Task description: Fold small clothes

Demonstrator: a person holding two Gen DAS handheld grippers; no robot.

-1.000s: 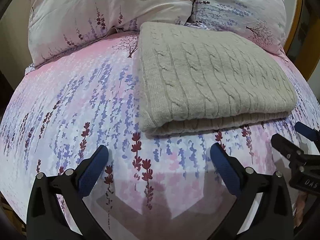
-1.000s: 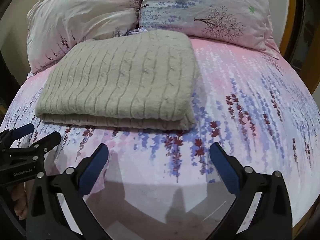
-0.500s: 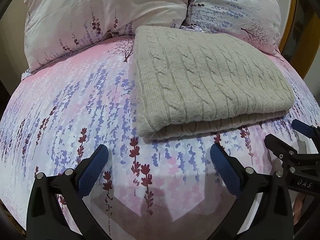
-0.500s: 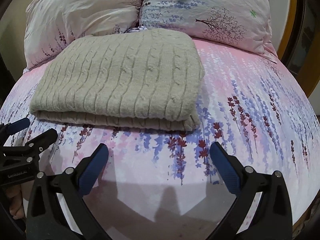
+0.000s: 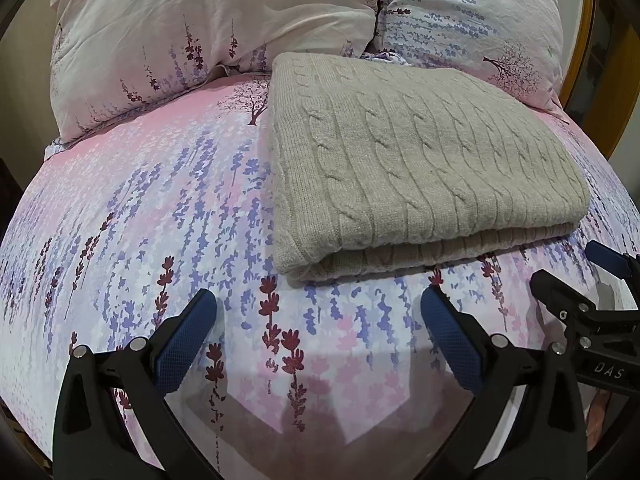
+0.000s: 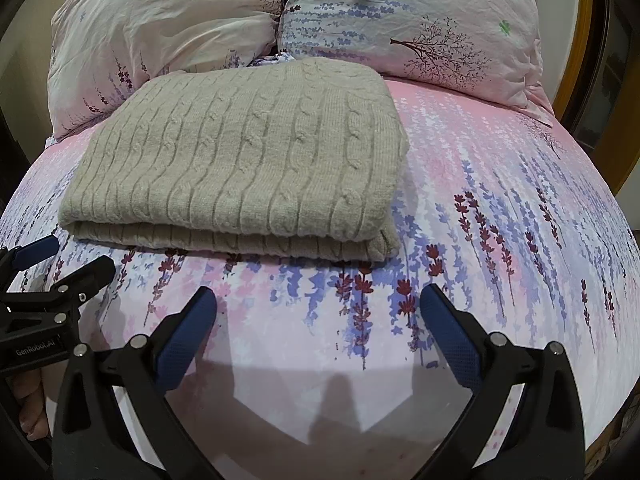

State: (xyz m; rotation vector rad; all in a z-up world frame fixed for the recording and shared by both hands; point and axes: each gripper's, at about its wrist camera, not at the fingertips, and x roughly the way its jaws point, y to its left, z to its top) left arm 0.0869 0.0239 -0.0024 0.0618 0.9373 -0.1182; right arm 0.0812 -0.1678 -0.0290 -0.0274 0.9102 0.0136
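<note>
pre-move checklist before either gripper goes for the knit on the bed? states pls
1. Left gripper open, holding nothing: ok.
2. Right gripper open, holding nothing: ok.
3. Beige cable-knit garment lies folded flat on the pink floral bedsheet, layered edge facing both grippers: ok.
4. Both grippers apart from the garment, bare sheet between: ok.
5. Two floral pillows sit behind the garment; whether they touch its far edge: cannot tell.
6. Whether another fold is still needed: cannot tell.
</note>
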